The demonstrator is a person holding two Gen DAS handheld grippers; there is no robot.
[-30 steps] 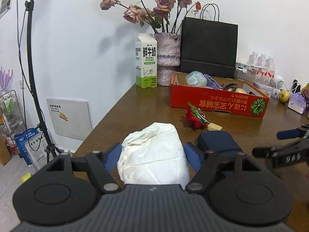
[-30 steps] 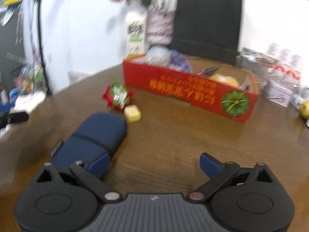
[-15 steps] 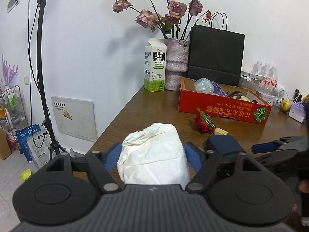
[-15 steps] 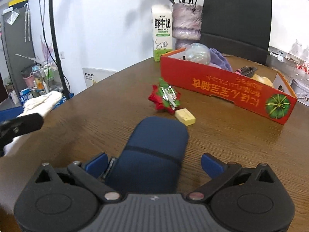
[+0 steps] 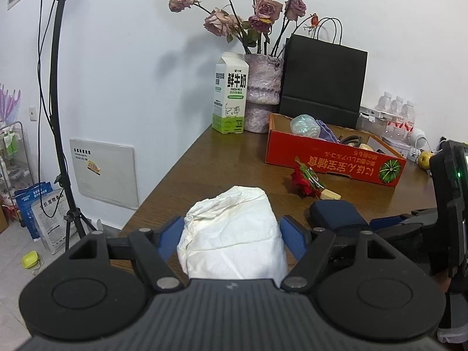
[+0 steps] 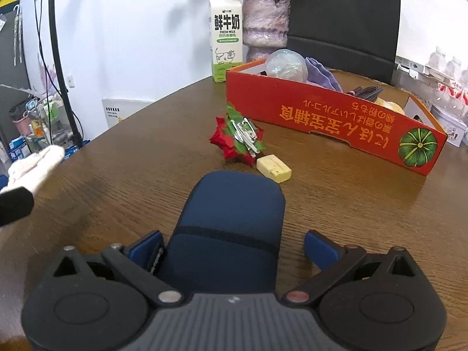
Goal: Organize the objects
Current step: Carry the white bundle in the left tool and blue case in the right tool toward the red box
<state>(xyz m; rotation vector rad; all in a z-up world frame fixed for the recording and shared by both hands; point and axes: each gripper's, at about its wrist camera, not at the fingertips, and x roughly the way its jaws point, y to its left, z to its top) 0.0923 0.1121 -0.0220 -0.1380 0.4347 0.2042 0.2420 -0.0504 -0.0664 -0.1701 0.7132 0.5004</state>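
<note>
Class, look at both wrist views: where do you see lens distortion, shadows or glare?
Left wrist view: the lamp stand bows with fisheye curvature, and the roses cast soft shadows on the wall. Right wrist view: the table edge curves, with dull glare on the wood at left; both are sharp, corners vignetted.

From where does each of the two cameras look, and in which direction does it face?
Left wrist: sits on the left hand-held gripper, facing along the brown wooden table to the red cardboard box; its fingers flank a white crumpled paper bundle.
Right wrist: sits on the right hand-held gripper, low over the table, facing the box; its open fingers flank a dark blue fabric case.
Shared: box, case, bundle, white-and-green milk carton.
</note>
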